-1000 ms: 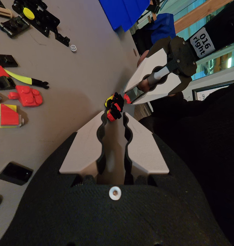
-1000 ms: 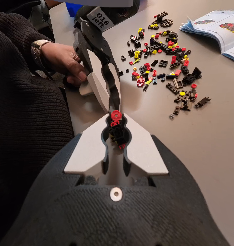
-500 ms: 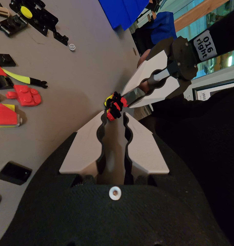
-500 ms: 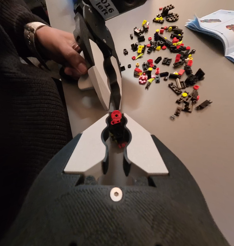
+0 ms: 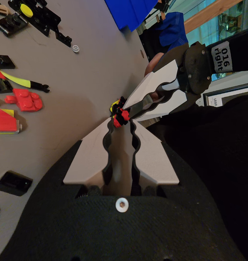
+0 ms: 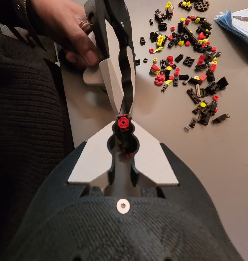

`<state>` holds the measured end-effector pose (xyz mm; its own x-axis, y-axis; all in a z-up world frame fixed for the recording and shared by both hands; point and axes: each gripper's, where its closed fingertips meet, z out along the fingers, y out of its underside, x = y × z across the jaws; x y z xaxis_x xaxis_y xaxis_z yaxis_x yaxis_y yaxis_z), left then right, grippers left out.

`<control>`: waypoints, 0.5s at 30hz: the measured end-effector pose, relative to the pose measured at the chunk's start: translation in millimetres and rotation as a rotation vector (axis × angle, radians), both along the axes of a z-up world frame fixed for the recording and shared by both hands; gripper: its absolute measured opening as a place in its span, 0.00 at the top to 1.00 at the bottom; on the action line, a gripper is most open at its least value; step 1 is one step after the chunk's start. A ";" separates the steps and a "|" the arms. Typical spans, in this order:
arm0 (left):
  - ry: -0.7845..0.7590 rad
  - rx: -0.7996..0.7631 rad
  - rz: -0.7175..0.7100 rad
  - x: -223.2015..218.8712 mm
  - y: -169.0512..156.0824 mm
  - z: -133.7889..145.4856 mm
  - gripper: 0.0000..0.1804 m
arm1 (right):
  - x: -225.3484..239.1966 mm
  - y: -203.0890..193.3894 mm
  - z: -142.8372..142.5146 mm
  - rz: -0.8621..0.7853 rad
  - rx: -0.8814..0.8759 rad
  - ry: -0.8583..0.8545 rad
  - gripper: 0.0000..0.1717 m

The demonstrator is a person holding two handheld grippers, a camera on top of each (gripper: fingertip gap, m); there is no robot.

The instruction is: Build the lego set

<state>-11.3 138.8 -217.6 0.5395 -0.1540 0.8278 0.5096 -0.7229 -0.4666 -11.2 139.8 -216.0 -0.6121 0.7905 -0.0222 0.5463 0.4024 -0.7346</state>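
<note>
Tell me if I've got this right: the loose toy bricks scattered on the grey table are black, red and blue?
Not quite. The right wrist view shows the loose toy bricks on the grey table are black, red and yellow; none of them are blue.

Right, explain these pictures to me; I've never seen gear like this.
No robot: a person holds a two-finger gripper in each hand, each with a camera looking along its fingers. One picture is from the left gripper, the other from the right gripper. On the grey table lie loose toy bricks and a booklet. The right gripper pinches a red round piece, held to a small black, red and yellow build at the left fingertips; whether the left clamps it is unclear.
</note>
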 end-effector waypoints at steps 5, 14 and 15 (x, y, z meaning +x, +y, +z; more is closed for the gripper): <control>0.006 -0.002 -0.003 0.7 -0.1 -0.7 0.89 | 0.0 0.8 0.1 0.001 0.004 0.002 0.92; 0.011 -0.002 -0.005 1.0 -0.1 -1.2 0.89 | -0.9 -1.7 0.1 0.026 -0.002 0.000 0.92; 0.011 -0.003 -0.004 0.9 -0.1 -1.1 0.89 | -1.2 -1.7 0.1 0.029 -0.001 -0.001 0.92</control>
